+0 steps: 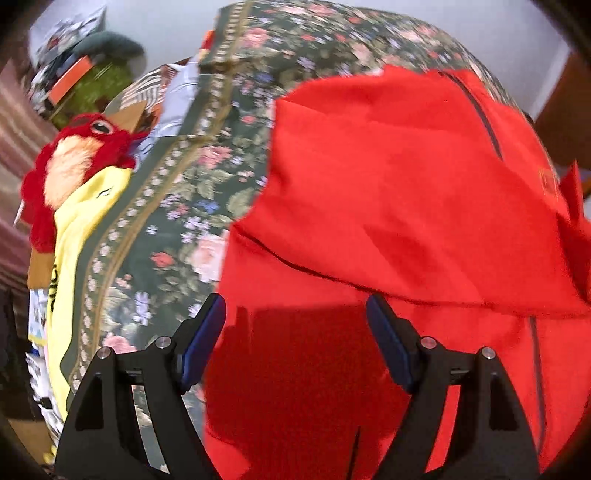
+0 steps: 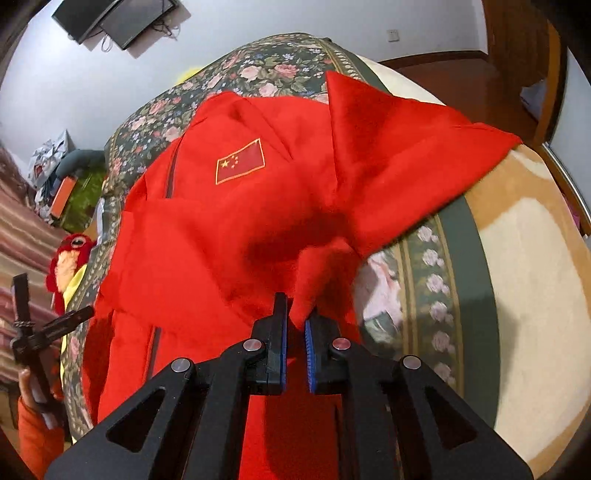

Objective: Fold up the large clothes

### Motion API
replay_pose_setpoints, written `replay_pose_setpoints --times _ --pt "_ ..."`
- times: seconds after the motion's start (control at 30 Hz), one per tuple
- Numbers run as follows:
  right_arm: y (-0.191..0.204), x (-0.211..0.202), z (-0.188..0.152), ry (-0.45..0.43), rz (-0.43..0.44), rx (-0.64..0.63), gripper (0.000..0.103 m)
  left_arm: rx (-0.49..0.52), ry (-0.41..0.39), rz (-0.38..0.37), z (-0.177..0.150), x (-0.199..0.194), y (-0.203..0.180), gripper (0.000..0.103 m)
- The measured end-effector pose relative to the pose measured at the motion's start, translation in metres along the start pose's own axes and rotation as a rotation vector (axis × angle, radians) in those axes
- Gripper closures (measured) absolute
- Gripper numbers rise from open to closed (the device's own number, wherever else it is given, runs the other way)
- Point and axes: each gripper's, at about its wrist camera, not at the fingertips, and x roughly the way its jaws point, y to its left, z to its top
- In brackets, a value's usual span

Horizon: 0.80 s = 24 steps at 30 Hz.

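Observation:
A large red jacket [image 1: 388, 184] lies spread on the floral bedspread [image 1: 207, 166], with a dark zipper line [image 1: 480, 114] running down it. In the right wrist view the red jacket [image 2: 221, 240] shows a flag patch [image 2: 240, 161] on its chest. My right gripper [image 2: 297, 310] is shut on a pulled-up fold of the red cloth, which hangs from its blue pads [image 2: 282, 332]. My left gripper [image 1: 295, 301] stands open just above the jacket's near part, nothing between its pads. A hand in an orange sleeve [image 2: 37, 428] holds that left gripper at the frame's left edge.
A red plush toy [image 1: 74, 158] and a yellow garment [image 1: 81, 229] lie along the bed's left side, with a clutter pile [image 1: 85, 74] beyond. A beige blanket [image 2: 524, 277] covers the bed's right edge. Wooden floor [image 2: 461, 85] and a wall screen [image 2: 114, 18] lie farther off.

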Motion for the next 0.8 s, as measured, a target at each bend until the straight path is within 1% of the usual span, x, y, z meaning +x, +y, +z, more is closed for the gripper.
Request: replay_pose_setpoints --times 0.07,0.13,0.23,0.27,0.3,0.37,0.47,0.53,0.6,0.67,0.73,0.8 --pt "0.001 -0.004 -0.003 0.010 -0.010 -0.033 0.093 0.011 0.017 0.007 -0.006 0.008 -0.004 0.025" --pt "0.001 -0.007 -0.007 0.023 -0.039 -0.073 0.088 -0.002 0.039 0.017 -0.009 0.019 -0.001 0.025" --pt "-0.002 -0.013 -0.012 0.032 -0.051 -0.109 0.071 -0.046 0.073 0.006 -0.012 0.033 0.011 0.025" --pt "-0.003 -0.015 -0.013 0.035 -0.045 -0.117 0.061 -0.059 0.080 0.003 -0.014 0.037 0.015 0.025" --pt "-0.005 -0.017 -0.014 0.032 -0.042 -0.119 0.056 -0.068 0.084 -0.003 -0.014 0.041 0.018 0.025" --pt "-0.009 -0.024 -0.012 0.009 -0.053 -0.114 0.055 -0.071 0.079 -0.009 -0.015 0.044 0.023 0.025" --pt "-0.018 -0.035 -0.005 -0.019 -0.052 -0.084 0.055 -0.051 0.078 0.005 -0.015 0.042 0.021 0.025" --pt "-0.023 -0.044 0.002 -0.052 -0.059 -0.065 0.054 -0.038 0.063 -0.004 -0.013 0.036 0.017 0.025" --pt "-0.028 -0.052 0.010 -0.090 -0.069 -0.048 0.045 -0.024 0.034 -0.017 -0.009 0.026 0.012 0.025" --pt "-0.034 -0.061 0.019 -0.133 -0.078 -0.032 0.039 -0.024 0.004 -0.046 -0.003 0.014 0.007 0.025" --pt "-0.044 -0.067 0.031 -0.174 -0.093 -0.014 0.037 -0.030 -0.028 -0.081 0.004 0.002 0.001 0.025" --pt "-0.052 -0.068 0.040 -0.197 -0.098 0.013 0.031 -0.034 -0.061 -0.116 0.011 -0.011 -0.008 0.025"
